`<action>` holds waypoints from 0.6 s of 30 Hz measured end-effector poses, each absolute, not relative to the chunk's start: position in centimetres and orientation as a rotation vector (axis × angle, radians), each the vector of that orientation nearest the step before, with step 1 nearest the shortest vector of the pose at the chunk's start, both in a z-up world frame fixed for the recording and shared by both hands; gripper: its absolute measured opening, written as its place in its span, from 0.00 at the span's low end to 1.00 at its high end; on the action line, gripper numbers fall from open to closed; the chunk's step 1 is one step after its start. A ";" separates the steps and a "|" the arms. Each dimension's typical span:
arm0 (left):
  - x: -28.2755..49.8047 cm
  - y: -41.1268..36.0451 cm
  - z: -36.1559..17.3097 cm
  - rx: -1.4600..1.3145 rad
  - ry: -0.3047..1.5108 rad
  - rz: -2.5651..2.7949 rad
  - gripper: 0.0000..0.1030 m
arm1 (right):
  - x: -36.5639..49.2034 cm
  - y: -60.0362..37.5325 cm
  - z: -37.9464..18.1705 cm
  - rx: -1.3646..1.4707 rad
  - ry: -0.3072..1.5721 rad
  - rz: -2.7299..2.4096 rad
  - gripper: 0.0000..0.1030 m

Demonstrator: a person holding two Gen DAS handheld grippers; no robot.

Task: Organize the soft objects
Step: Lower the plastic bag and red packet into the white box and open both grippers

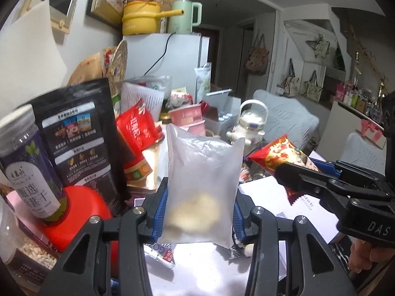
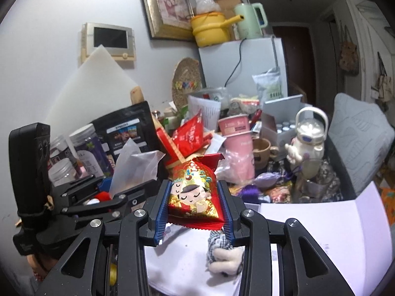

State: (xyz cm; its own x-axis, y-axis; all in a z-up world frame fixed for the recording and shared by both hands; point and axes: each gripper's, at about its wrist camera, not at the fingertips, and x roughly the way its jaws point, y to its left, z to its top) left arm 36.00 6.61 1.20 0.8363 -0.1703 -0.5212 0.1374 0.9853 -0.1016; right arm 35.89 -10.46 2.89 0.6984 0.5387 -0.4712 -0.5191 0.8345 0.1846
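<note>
Left wrist view first: the left hand-held gripper (image 1: 198,212) has its blue pads clamped on a frosted plastic bag (image 1: 201,187), held upright above the cluttered counter (image 1: 197,264), something pale and lumpy sitting in the bag's bottom. Off to its right, the right hand-held gripper (image 2: 193,209) is squeezed onto a red snack packet (image 2: 195,194) with cartoon figures, lifted clear of the white paper (image 2: 321,224). Below that packet lies a small checked soft toy (image 2: 222,251) on the counter. A black pouch (image 1: 79,133) and a purple-labelled jar (image 1: 29,167) stand at the left.
</note>
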 end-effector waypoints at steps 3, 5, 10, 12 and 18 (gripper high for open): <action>36.7 6.6 0.4 -0.053 0.586 -0.149 0.42 | 37.3 -9.8 1.9 0.042 0.573 0.597 0.36; 37.3 6.7 -0.2 -0.046 0.611 -0.144 0.42 | 38.0 -9.4 1.1 0.041 0.591 0.592 0.36; 38.5 6.9 -1.6 -0.046 0.660 -0.126 0.42 | 40.0 -9.5 -0.9 0.049 0.657 0.570 0.36; 39.0 6.9 -2.2 -0.043 0.683 -0.122 0.42 | 40.6 -9.6 -1.6 0.045 0.681 0.557 0.36; 40.5 6.6 -4.5 -0.029 0.763 -0.111 0.42 | 41.4 -9.3 -3.1 0.036 0.730 0.552 0.36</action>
